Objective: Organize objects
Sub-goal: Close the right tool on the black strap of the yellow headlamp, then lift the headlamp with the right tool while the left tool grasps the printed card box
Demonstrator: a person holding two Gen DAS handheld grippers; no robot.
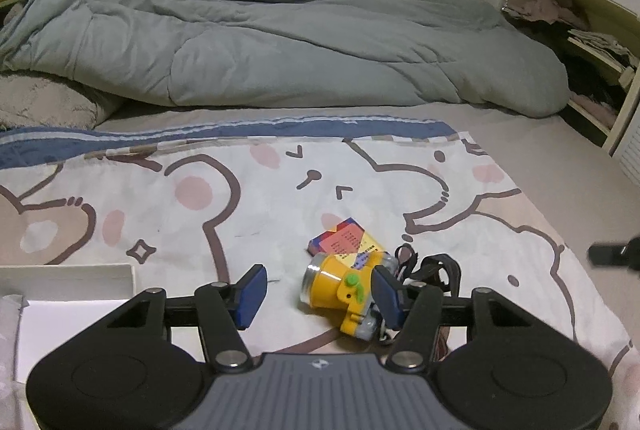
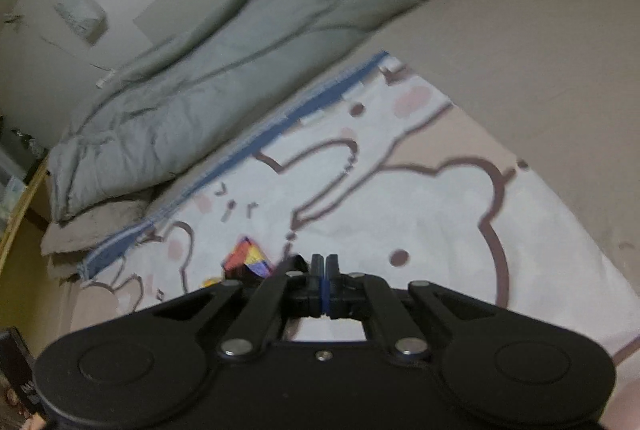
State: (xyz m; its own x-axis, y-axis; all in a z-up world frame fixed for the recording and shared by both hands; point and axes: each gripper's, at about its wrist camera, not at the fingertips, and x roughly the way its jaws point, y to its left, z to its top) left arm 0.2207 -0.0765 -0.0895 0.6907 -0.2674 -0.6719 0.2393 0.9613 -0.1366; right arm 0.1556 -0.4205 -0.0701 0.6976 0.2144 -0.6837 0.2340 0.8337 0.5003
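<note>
A yellow headlamp (image 1: 340,290) with a green switch is seen lying on its side on a cartoon-bear blanket (image 1: 160,197), its black strap (image 1: 432,268) trailing to the right. Just behind it, touching, a colourful small box (image 1: 346,240) is found. The left gripper (image 1: 320,290) is held partly open around the headlamp; its right pad is close against the lamp, but no grip can be told. The right gripper (image 2: 324,280) is seen fully closed on nothing. A rumpled grey duvet (image 1: 260,41) is spread beyond, and a white box (image 1: 68,282) sits at the left
</note>
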